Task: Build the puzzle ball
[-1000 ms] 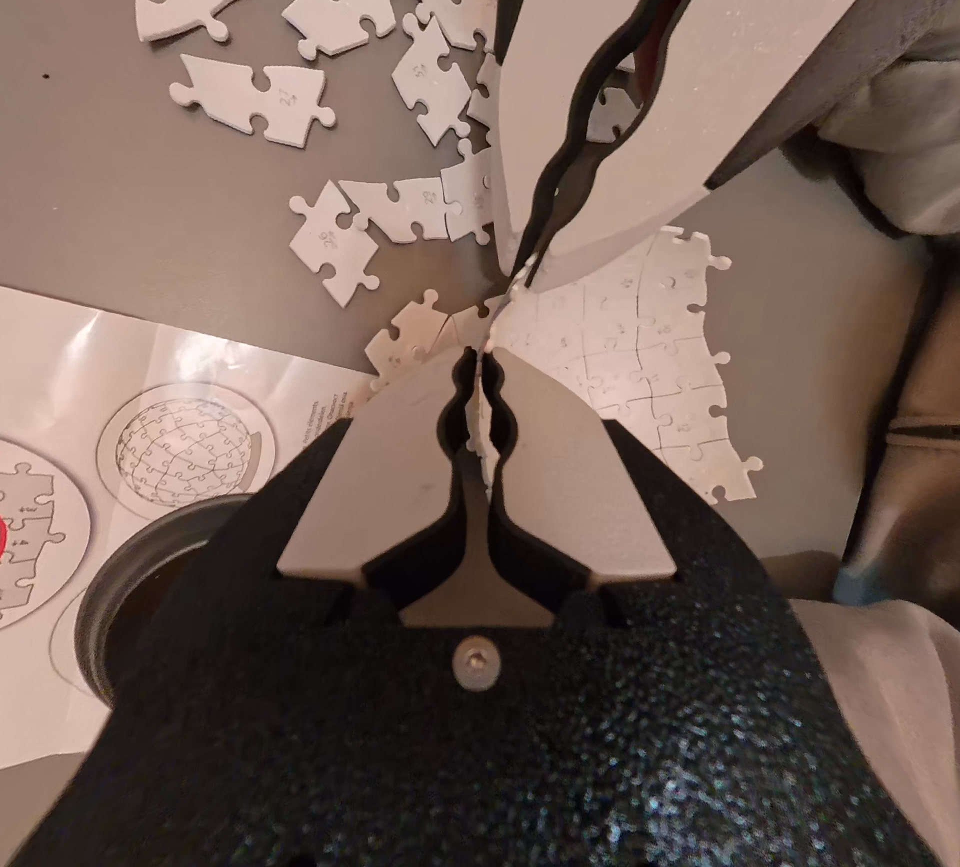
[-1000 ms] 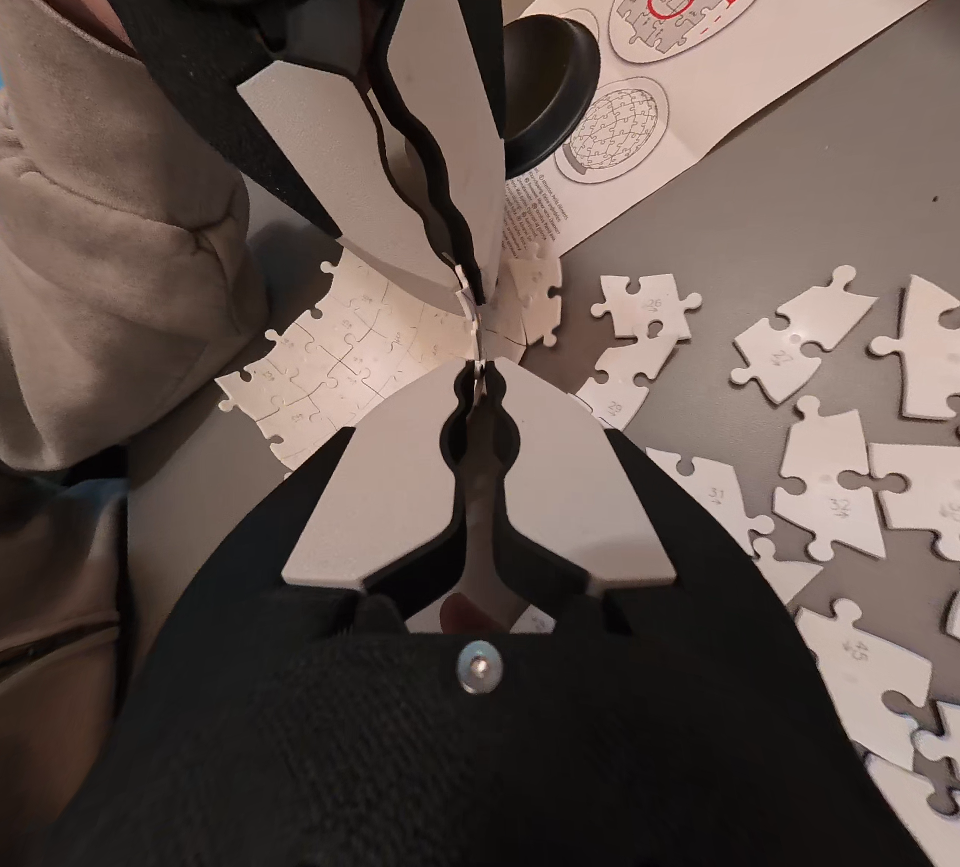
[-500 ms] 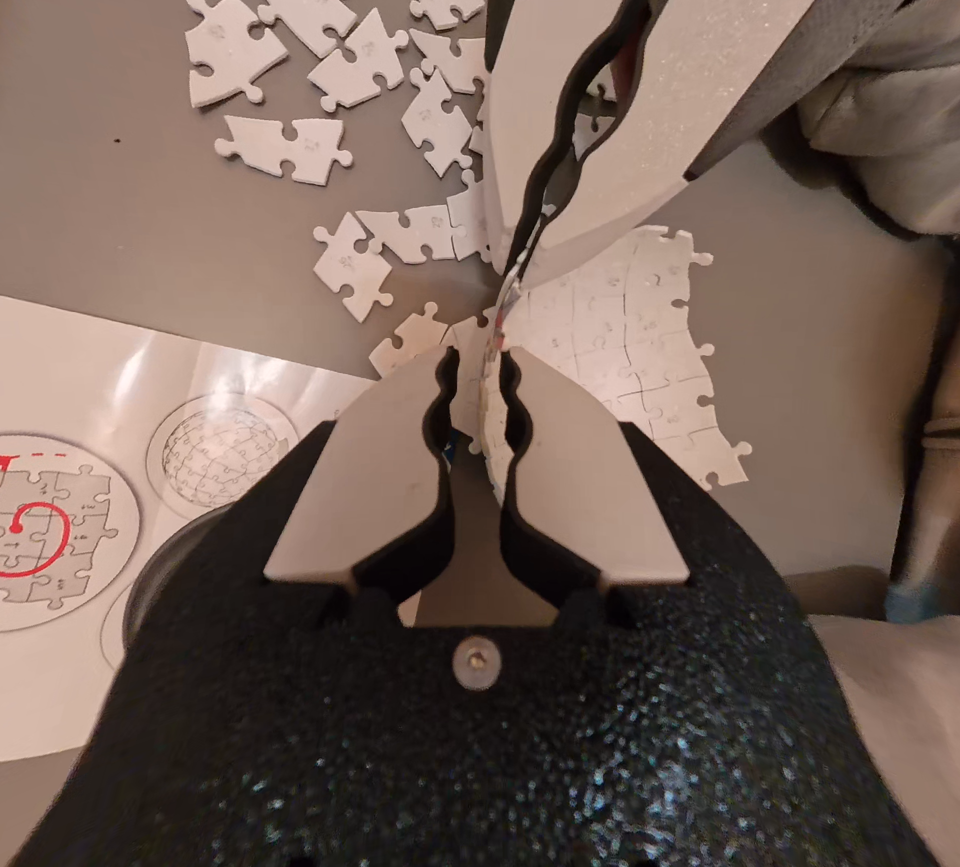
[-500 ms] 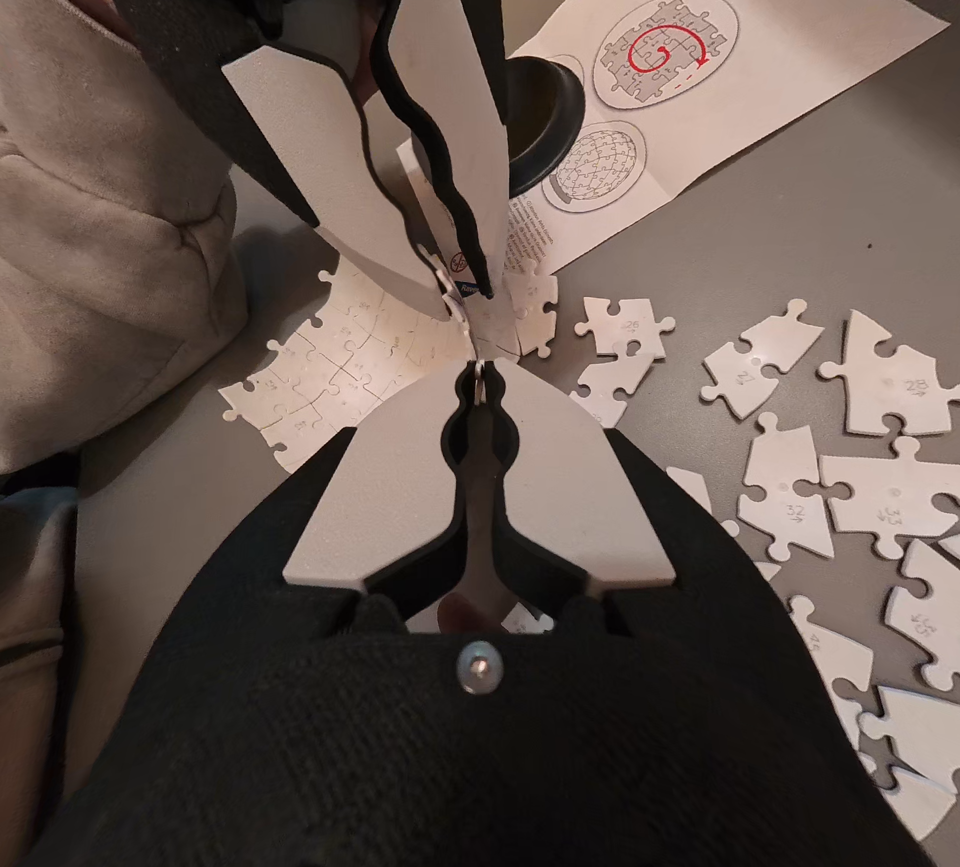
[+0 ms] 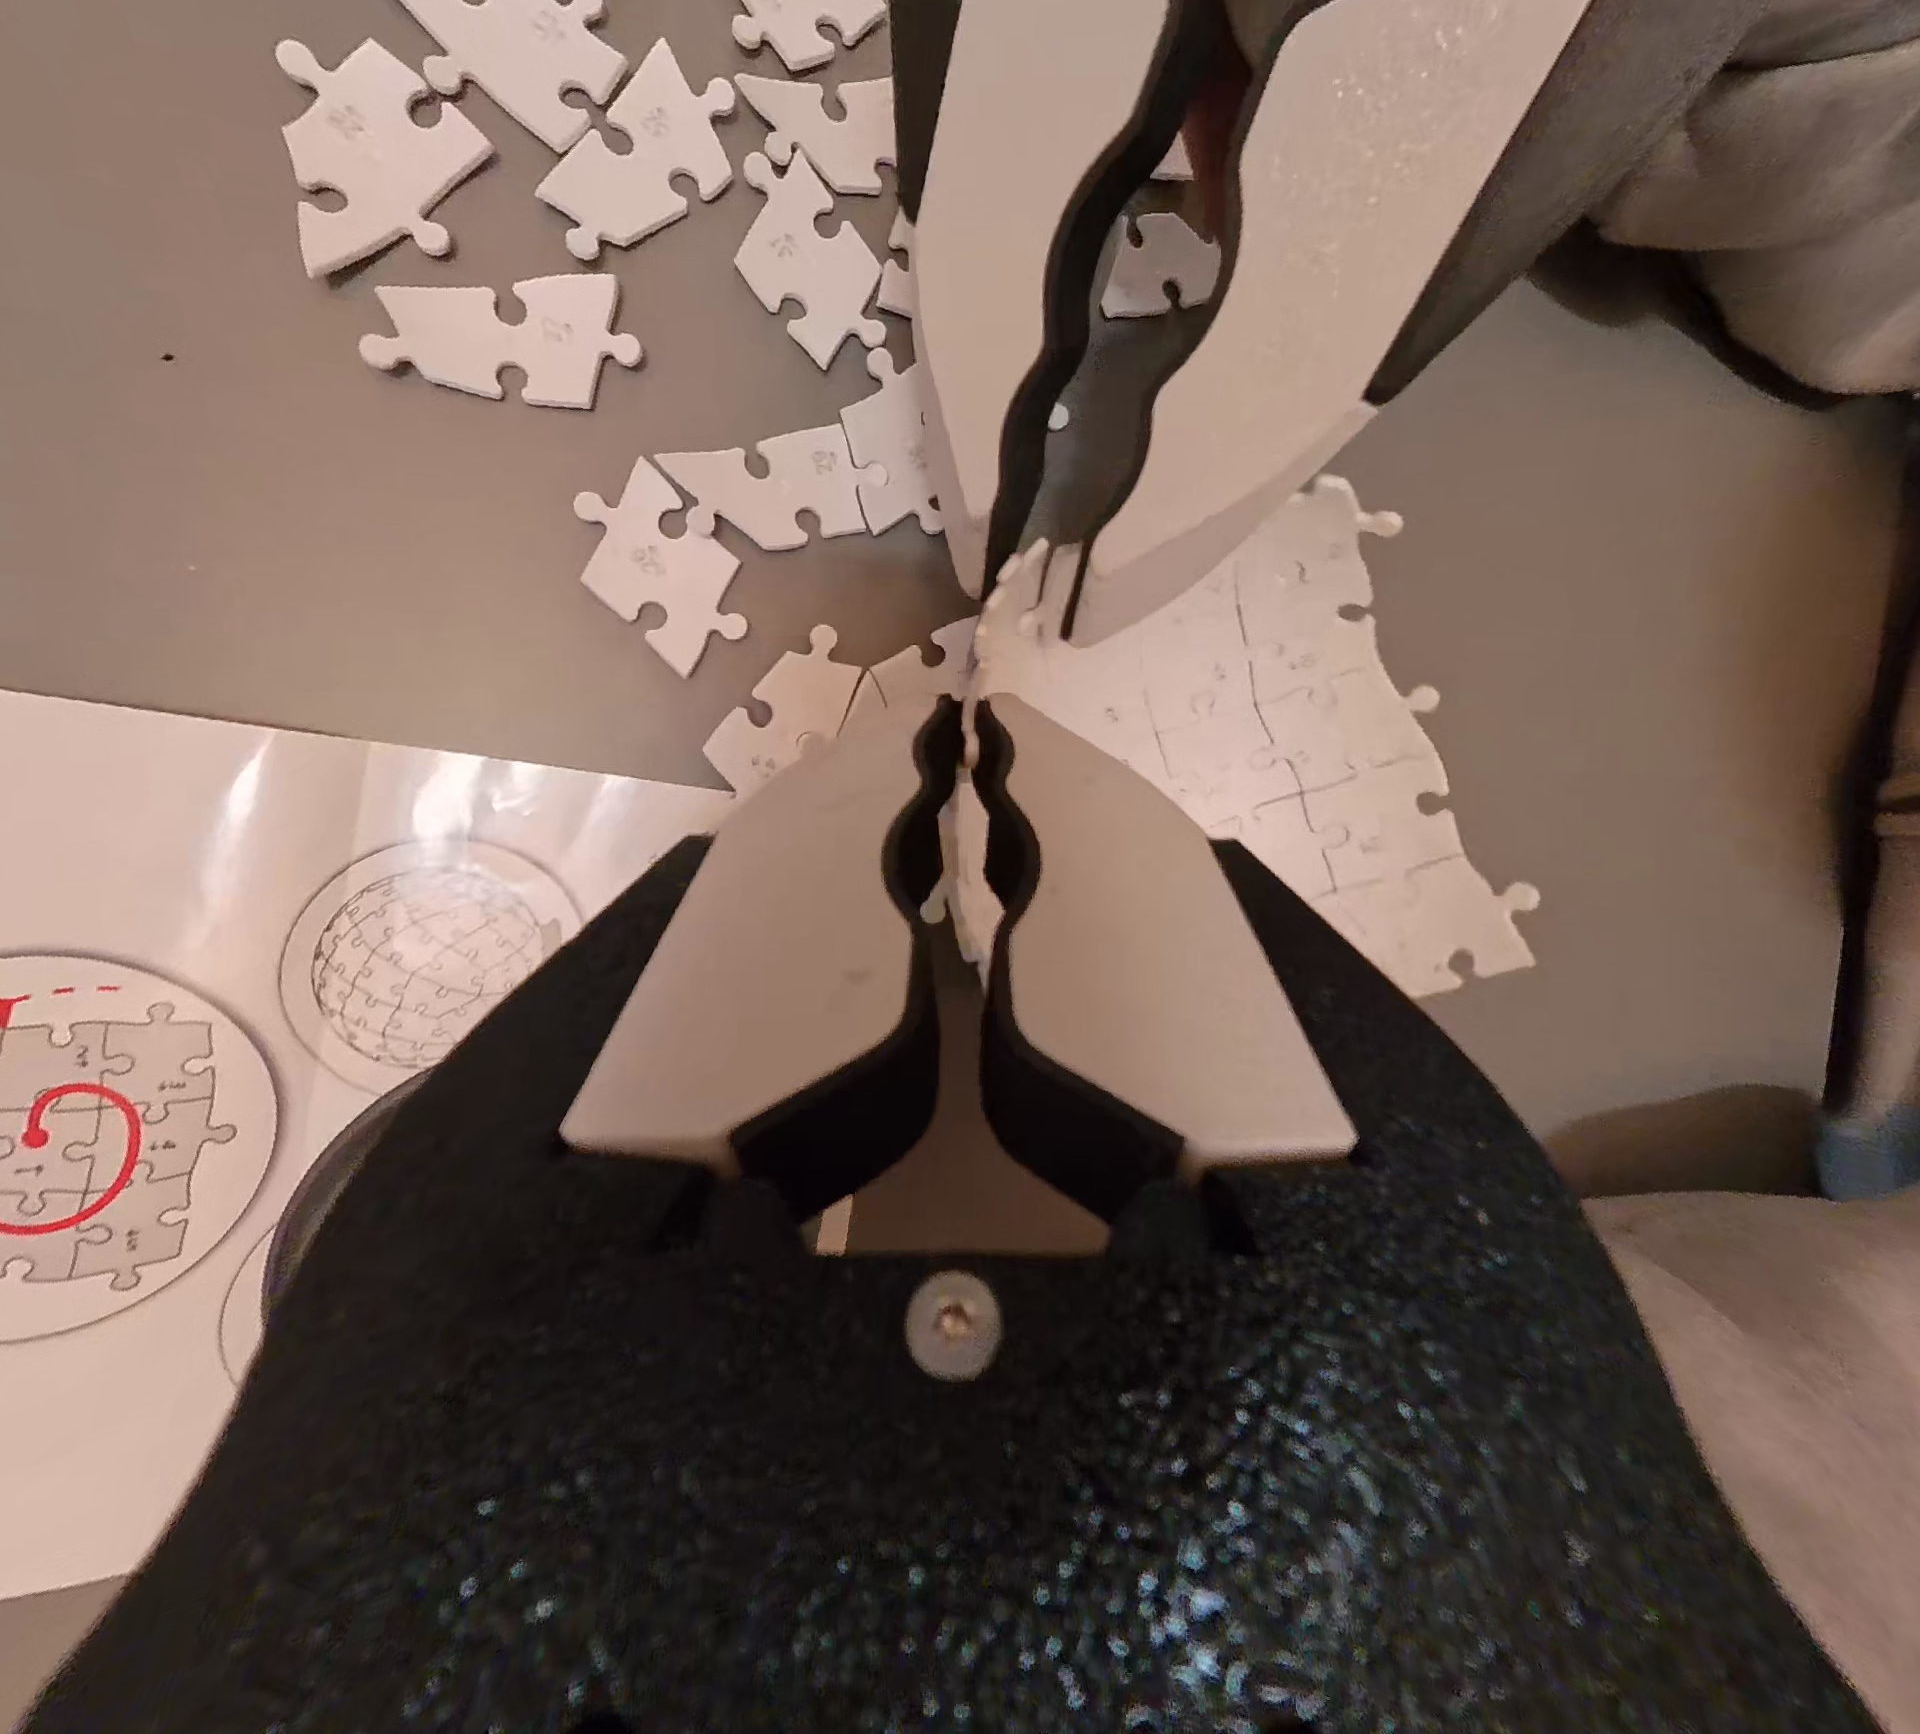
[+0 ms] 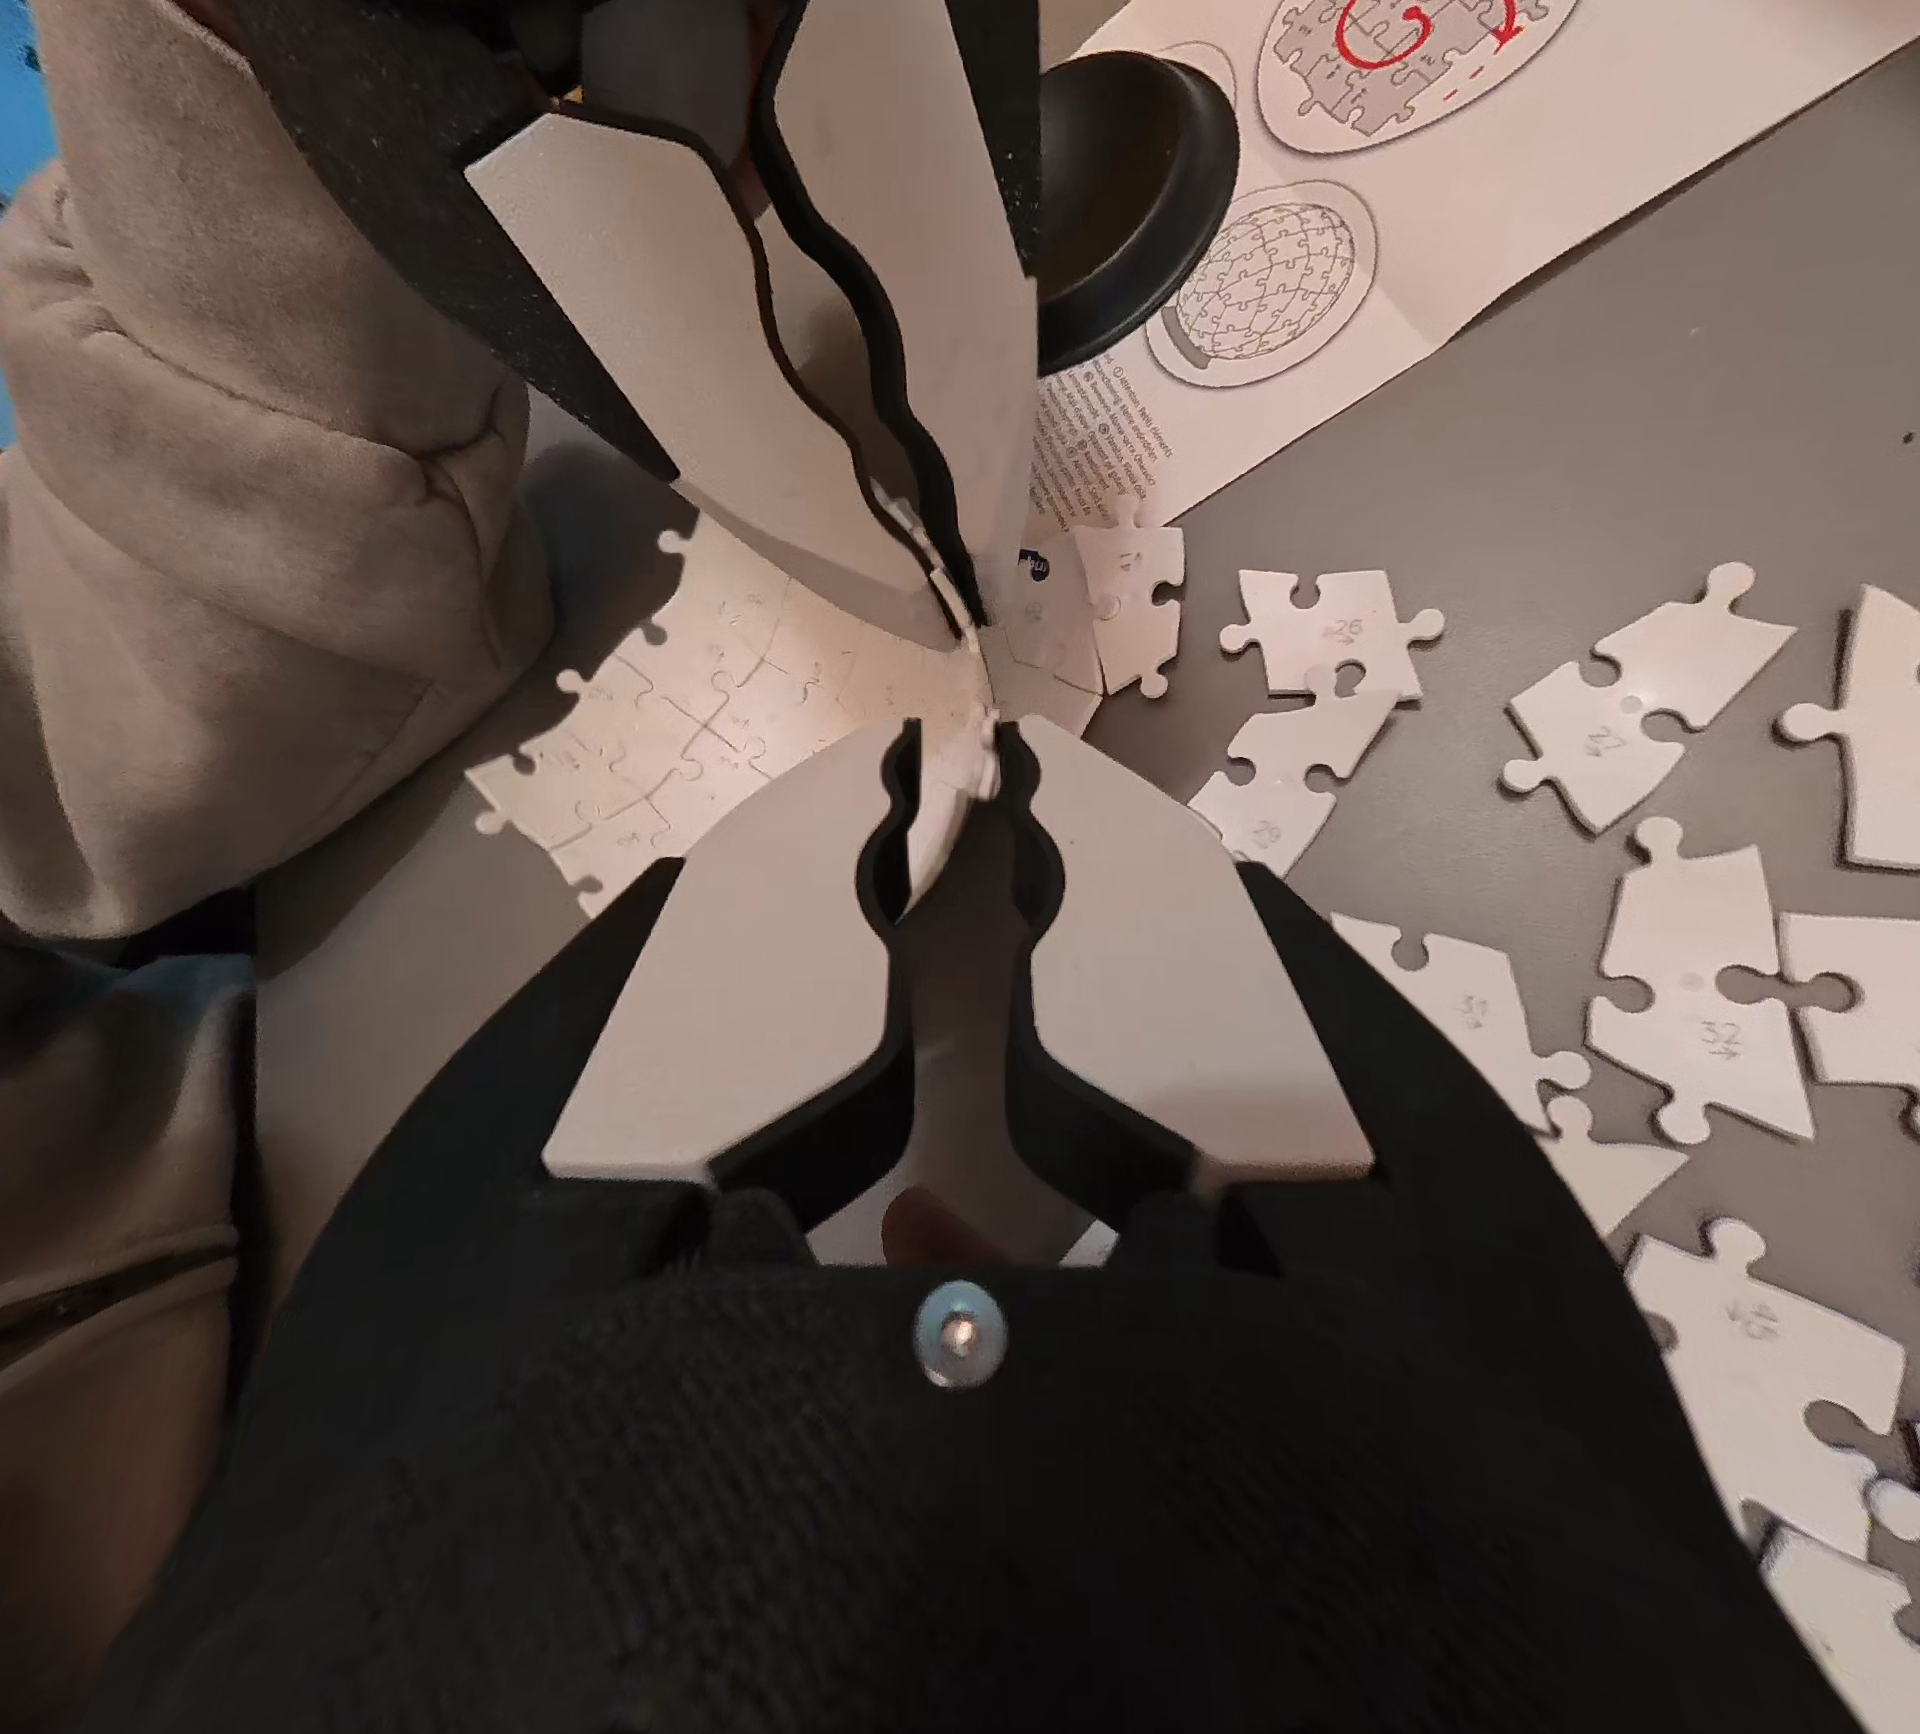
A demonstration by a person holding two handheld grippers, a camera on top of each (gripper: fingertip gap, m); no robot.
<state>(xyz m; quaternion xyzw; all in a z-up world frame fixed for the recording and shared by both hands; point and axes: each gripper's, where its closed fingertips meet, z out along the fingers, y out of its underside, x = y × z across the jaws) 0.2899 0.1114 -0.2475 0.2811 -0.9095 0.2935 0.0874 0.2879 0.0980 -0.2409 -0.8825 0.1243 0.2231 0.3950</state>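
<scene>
Left gripper (image 5: 964, 728) and right gripper (image 6: 961, 734), tip to tip, each pinch the curved puzzle (image 5: 1299, 749) edge between them.

A plain grey surface (image 5: 312, 489) fills both views, matte and smooth, with a tiny dark speck off to one side. The light is warm and dim, throwing soft shadows. No walls, floor or windows can be made out beyond its edge.
</scene>
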